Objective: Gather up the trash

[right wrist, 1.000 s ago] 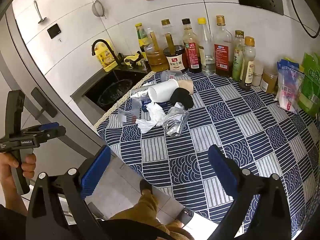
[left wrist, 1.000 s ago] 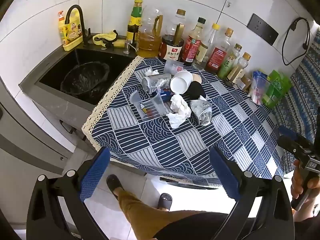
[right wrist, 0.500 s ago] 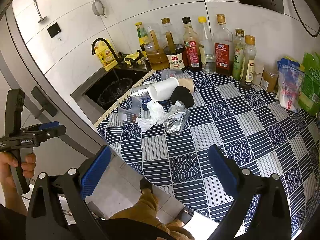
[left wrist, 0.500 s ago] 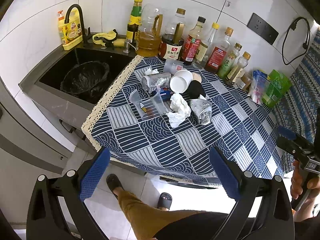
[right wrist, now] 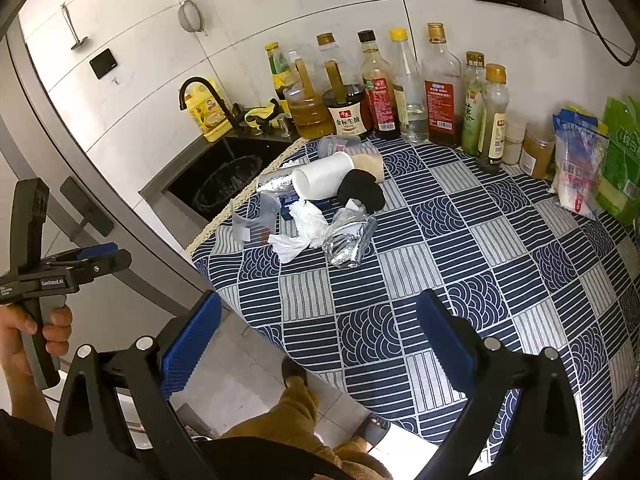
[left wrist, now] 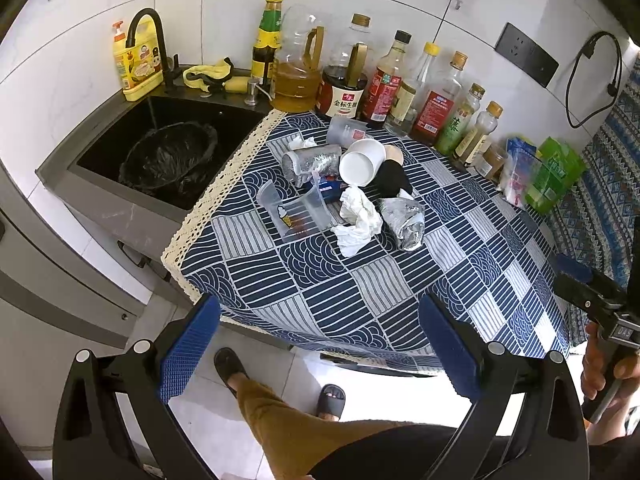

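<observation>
The blue packet (left wrist: 329, 191) lies mostly hidden under the white cup (left wrist: 362, 162) and crumpled tissue (left wrist: 357, 220). The green bag (right wrist: 622, 168) is cut off by the right wrist picture's edge. Print on the bottle labels (left wrist: 434, 114) is too small to read. The bin bag (left wrist: 170, 158) shows only dark folds inside.

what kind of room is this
Most likely a home kitchen: a black sink with a faucet, a row of sauce and oil bottles along the tiled wall, and a strainer hanging up.
</observation>
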The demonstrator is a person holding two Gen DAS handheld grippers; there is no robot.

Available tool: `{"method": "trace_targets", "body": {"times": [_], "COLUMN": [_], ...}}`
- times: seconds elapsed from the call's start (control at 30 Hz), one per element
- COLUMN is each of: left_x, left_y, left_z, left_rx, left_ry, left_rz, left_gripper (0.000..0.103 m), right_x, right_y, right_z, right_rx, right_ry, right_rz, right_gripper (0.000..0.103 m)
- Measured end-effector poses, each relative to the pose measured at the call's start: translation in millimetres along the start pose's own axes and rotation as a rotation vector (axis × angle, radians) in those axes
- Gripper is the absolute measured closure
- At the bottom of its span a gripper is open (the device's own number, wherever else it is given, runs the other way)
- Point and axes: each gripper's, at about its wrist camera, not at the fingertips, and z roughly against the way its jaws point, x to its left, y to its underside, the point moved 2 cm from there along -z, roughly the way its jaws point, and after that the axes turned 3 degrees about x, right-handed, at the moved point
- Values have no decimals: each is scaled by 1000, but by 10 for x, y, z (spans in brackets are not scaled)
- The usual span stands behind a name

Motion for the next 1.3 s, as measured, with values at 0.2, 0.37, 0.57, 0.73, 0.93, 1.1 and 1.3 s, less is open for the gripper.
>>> {"method": "trace_targets", "body": {"times": [0.2, 0.37, 0.57, 0.73, 0.93, 1.1, 1.3], "left_x": [-29, -33, -21, -1, -2, 43, 69], "left_y": [-29, -44, -42, -27, -12, 0, -74], "left_z": [-20, -33, -39, -45, -47, -76, -134], "left_rx": [5, 7, 7, 7, 8, 21, 39], "left_ry": [-7, -9, -10, -4, -4, 4, 12], "left_rz": [1, 2, 6, -4, -2, -6, -19], "left_gripper": [7, 7, 7, 7, 7, 7, 7], "right_x": [4, 29, 84, 120, 123, 104, 79], "right_y": [-23, -38, -61, -64, -57, -54, -87], "right_z": [3, -18, -51, -75, -91, -112, -139], "right_rx": [2, 10, 19, 27, 33, 40, 46], "right_ry": [-5, -7, -14, -18, -20, -14, -7], "right_rz": [1, 5, 10, 13, -3, -29, -60], "right_gripper": [6, 6, 6, 6, 6, 6, 6]}}
